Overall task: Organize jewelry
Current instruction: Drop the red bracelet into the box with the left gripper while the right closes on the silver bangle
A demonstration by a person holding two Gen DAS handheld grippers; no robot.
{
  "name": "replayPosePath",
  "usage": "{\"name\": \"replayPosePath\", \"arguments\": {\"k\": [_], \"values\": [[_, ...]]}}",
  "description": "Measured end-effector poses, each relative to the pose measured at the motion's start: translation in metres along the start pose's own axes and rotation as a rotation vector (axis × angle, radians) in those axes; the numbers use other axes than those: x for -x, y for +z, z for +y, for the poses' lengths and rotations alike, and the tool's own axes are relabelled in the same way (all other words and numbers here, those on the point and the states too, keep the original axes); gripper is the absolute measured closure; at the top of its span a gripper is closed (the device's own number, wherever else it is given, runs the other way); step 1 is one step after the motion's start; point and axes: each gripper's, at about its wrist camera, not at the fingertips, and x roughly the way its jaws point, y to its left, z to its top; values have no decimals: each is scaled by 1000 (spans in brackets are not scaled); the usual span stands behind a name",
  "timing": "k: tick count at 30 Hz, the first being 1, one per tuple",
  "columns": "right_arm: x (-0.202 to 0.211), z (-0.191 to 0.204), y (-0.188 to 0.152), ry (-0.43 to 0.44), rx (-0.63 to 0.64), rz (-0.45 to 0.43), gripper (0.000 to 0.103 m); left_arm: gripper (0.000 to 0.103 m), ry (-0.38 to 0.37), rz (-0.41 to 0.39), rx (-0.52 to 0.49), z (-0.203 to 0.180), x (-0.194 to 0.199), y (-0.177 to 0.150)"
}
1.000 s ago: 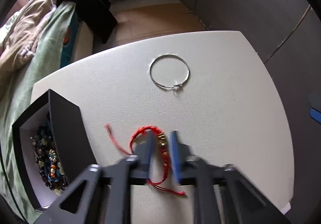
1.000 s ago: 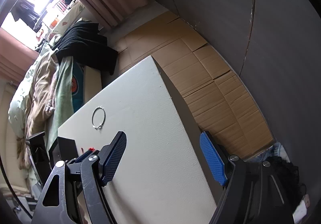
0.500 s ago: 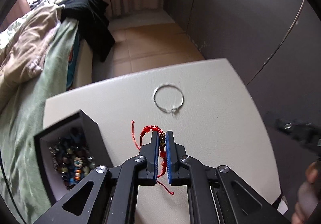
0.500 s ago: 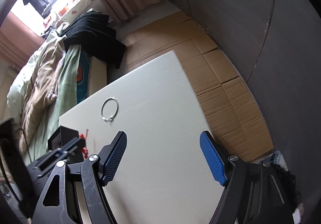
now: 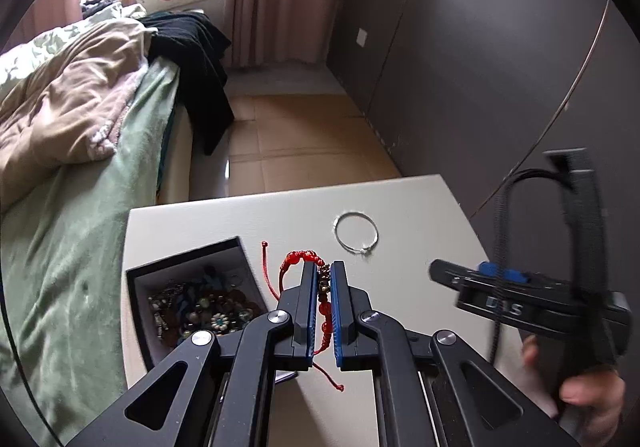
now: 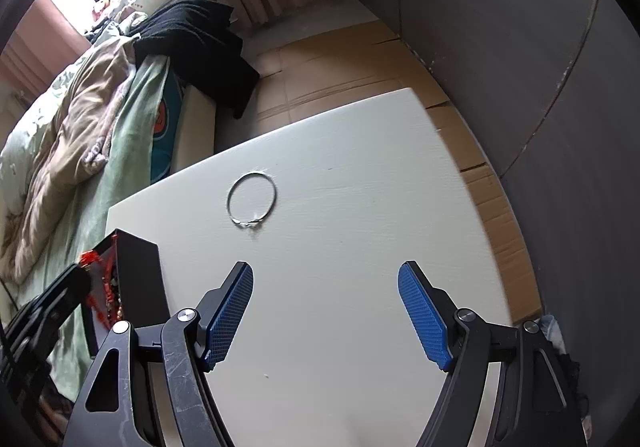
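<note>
My left gripper [image 5: 323, 275] is shut on a red cord bracelet [image 5: 298, 258] with gold and red beads and holds it lifted above the white table [image 5: 404, 207]. A black jewelry box [image 5: 188, 259] full of beaded pieces sits open just left of it. A thin silver bangle [image 5: 356, 234] lies on the table beyond. My right gripper [image 6: 326, 289] is open and empty over the table, with the bangle [image 6: 251, 199] ahead of it. The red bracelet [image 6: 100, 287] and the box [image 6: 138, 271] show at the lower left of the right wrist view.
A bed with green and beige bedding [image 5: 72, 135] and black clothes [image 5: 196, 59] runs along the table's left side. Cardboard covers the floor [image 5: 304, 143] beyond the table. A dark wall [image 5: 500, 67] stands to the right. The right gripper's body [image 5: 532, 299] is at the right.
My left gripper closed on the red bracelet and lifted it off the table. The right gripper moved in towards the bangle and stayed open.
</note>
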Motion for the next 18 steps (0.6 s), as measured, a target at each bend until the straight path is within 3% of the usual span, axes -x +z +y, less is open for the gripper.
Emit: {"name": "replayPosePath", "arguments": {"k": [4, 10, 18], "values": [[-6, 9, 2, -2, -6, -17, 32, 97, -40, -43, 62, 23, 12, -6], [-20, 15, 7, -46, -15, -34, 40, 97, -34, -74, 105, 52, 25, -5], [-36, 26, 19, -76, -15, -70, 45, 97, -50, -7, 173, 87, 10, -3]]}}
